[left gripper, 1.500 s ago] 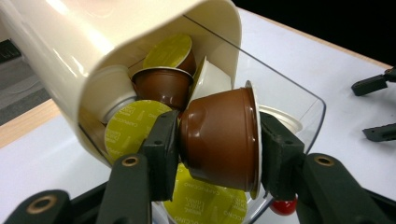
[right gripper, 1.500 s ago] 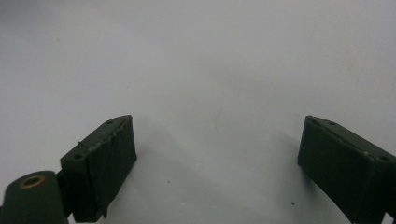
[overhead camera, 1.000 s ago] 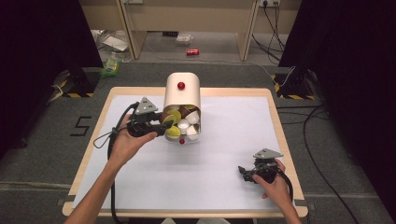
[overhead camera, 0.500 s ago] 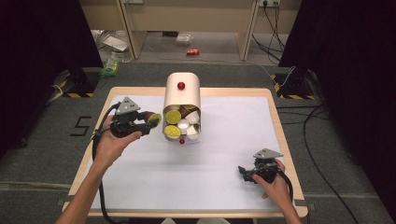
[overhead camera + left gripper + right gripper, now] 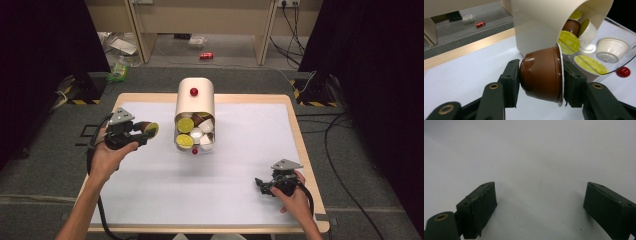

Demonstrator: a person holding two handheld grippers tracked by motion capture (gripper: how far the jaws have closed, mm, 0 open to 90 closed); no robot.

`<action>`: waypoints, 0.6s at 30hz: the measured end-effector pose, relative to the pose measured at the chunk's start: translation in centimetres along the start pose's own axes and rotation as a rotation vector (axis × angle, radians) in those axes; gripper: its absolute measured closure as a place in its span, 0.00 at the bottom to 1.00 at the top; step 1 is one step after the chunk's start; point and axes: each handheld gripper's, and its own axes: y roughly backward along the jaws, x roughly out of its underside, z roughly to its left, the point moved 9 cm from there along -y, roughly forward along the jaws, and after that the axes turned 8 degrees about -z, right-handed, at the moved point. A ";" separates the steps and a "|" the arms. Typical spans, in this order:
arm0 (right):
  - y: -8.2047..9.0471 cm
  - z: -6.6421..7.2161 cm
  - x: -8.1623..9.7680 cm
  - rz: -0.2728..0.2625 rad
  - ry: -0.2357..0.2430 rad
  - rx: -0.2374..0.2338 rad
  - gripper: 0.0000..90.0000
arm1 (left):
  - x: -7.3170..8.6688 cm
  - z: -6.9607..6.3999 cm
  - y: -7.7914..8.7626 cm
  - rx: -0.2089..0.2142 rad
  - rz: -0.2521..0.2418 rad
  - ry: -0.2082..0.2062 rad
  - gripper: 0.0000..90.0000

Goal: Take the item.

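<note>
Left gripper [image 5: 142, 134] is clamped on a brown coffee capsule [image 5: 541, 73], one jaw against its narrow base and the other against its flat lid; seen from the left gripper view, the capsule is a glossy chocolate-brown tapered cup with a thin pale rim around a wide lid, and in the high view that lid shows yellow-green [image 5: 151, 129]; the capsule lies on its side, its long axis running level from jaw to jaw, lid end facing the cream dispenser [image 5: 195, 102] and base end facing away from it; in the high view the capsule hangs over the white table mat [image 5: 165, 195], just left of the dispenser's open mouth and apart from it; the dispenser is a rounded cream housing with a red knob [image 5: 194, 91] on top, lying with its opening toward the person, and a clear tray [image 5: 624, 45] in front of it holds more capsules, some yellow-lidded [image 5: 568, 42], some white [image 5: 609, 50], one brown; a small red ball [image 5: 623, 72] sits beside the tray; open mat stretches wide on the near side of the dispenser and toward the left edge of the wooden table [image 5: 250, 98]; right gripper [image 5: 266, 185] rests near the table's near right corner, well apart from everything, its jaws standing wide apart over bare mat.
</note>
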 end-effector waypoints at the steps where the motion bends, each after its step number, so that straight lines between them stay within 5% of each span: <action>1: 0.0 0.0 0.0 0.000 -0.001 0.001 0.13 | 0.2 0.2 0.0 -0.004 0.003 0.002 0.59; 18: 0.0 0.0 0.0 0.000 -0.004 0.001 0.13 | 5.0 3.1 -1.6 -0.062 0.069 0.064 0.59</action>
